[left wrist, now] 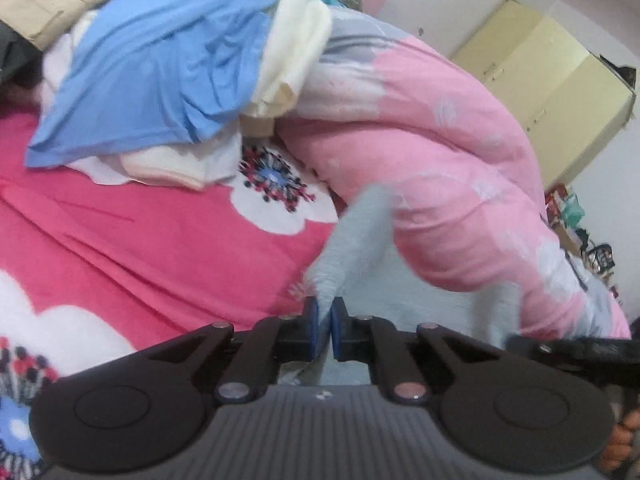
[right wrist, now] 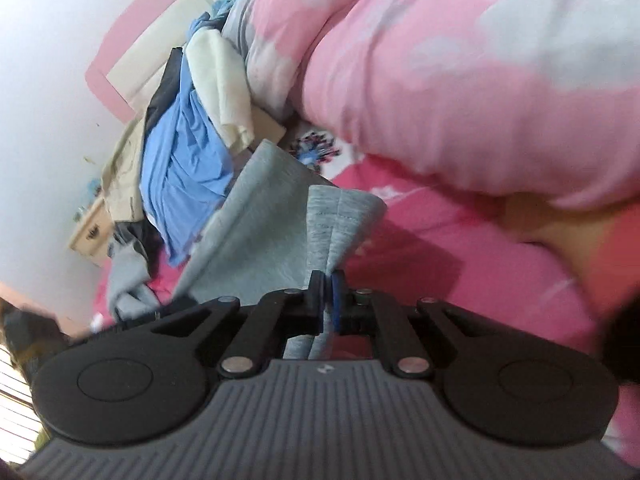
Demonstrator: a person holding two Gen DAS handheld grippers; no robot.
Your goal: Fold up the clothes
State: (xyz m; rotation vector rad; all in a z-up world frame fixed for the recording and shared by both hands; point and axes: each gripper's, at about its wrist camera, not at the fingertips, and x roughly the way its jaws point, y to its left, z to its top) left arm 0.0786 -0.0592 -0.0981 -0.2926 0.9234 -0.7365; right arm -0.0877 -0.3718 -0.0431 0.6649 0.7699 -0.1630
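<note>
On the far left of the bed sits a heap of clothes [left wrist: 160, 60], with a blue shirt [left wrist: 152, 72] on top and a cream cloth [left wrist: 292, 48] beside it. The heap rests on a bright pink sheet [left wrist: 160, 240] with white flowers. In the near middle, the left gripper [left wrist: 325, 322] is squeezed tight on a corner of the grey garment [left wrist: 352, 236], and the grey cloth rises up from its blue pads [left wrist: 313, 326]. To the right lies a big puffy pink blanket [left wrist: 460, 168], touching the clothes heap. Far right stands a yellow cupboard [left wrist: 552, 92].

In the other view, the right gripper [right wrist: 327, 300] is also pinched tight on the grey garment [right wrist: 280, 224], near a stitched seam. The pink blanket [right wrist: 440, 100] is far right.
</note>
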